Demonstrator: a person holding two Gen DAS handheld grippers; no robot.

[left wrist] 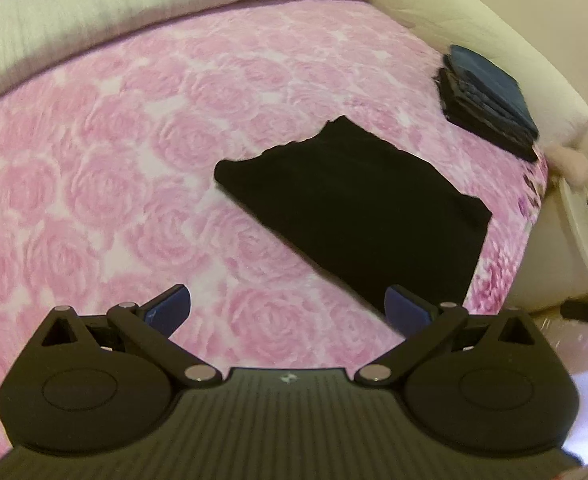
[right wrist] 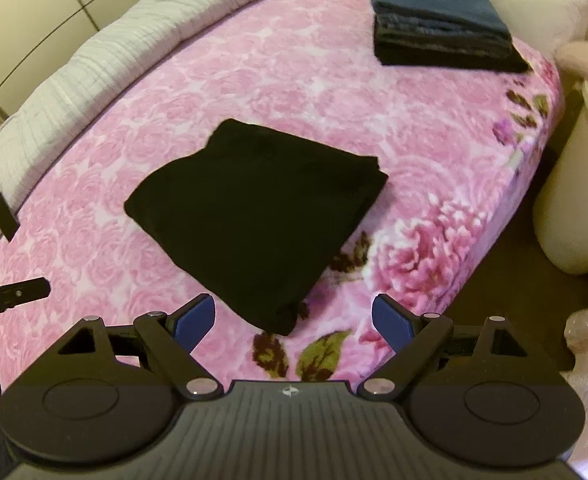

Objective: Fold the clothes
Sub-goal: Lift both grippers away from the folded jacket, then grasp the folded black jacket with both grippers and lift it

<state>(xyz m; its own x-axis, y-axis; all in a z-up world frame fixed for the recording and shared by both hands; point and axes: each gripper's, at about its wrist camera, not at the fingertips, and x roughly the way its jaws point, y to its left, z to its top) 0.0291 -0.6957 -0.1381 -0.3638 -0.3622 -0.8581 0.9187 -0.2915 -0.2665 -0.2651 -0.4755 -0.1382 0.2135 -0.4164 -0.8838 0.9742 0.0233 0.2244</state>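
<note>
Both of your wrist cameras look down from above the near side of the bed (left wrist: 134, 128), sharing the black folded garment (right wrist: 254, 216) and the far stack (right wrist: 442, 24).

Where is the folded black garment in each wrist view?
Left wrist: black garment lies right of centre on the pink blanket, beyond the open left gripper.
Right wrist: black garment lies at centre, just ahead of the open right gripper.
Shared landmark: the dark stack at the far right.

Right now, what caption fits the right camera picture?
Open right gripper above folded black cloth on pink blanket.
</note>
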